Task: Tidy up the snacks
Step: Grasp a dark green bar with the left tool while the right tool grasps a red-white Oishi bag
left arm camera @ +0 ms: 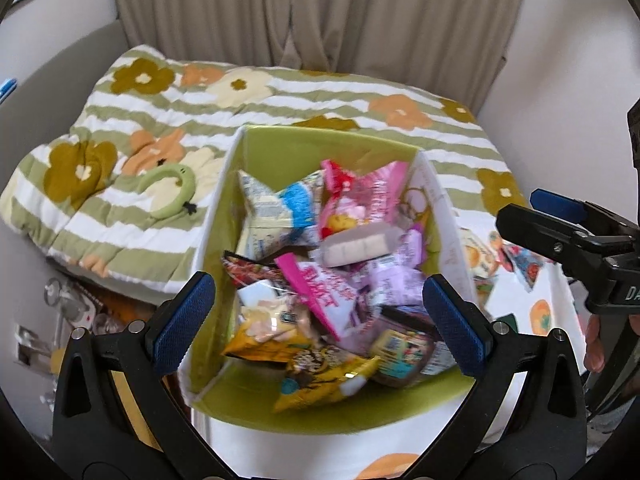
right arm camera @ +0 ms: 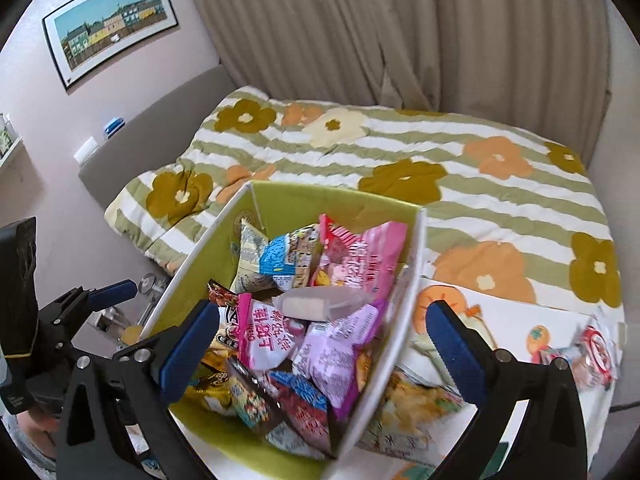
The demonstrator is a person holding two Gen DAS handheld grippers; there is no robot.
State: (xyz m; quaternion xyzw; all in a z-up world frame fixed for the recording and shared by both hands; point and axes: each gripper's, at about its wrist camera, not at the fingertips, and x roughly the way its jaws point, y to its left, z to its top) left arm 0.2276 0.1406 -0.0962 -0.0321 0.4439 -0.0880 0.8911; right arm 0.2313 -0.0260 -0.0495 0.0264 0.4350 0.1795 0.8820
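Note:
A fabric box (left arm camera: 320,144) with a green lining and white outer walls holds a pile of several snack packets. A pale bar in a clear wrapper (left arm camera: 356,246) lies on top of the pile, beside a pink packet (left arm camera: 372,196). My left gripper (left arm camera: 320,320) hangs open above the box's near half, with nothing between its blue pads. My right gripper (right arm camera: 322,344) also stands wide open and empty over the box (right arm camera: 416,264), just below the wrapped bar (right arm camera: 320,302). Each gripper shows at the edge of the other's view. More packets lie outside on the right: a yellow one (right arm camera: 408,404) and a red-and-white one (right arm camera: 596,352).
The box stands on a white cloth with orange prints (right arm camera: 500,320), in front of a bed with a green-striped flowered quilt (left arm camera: 280,96). A green ring-shaped plush (left arm camera: 172,192) lies on the quilt. Beige curtains (right arm camera: 400,40) hang behind. Clutter sits on the floor at the left (left arm camera: 72,312).

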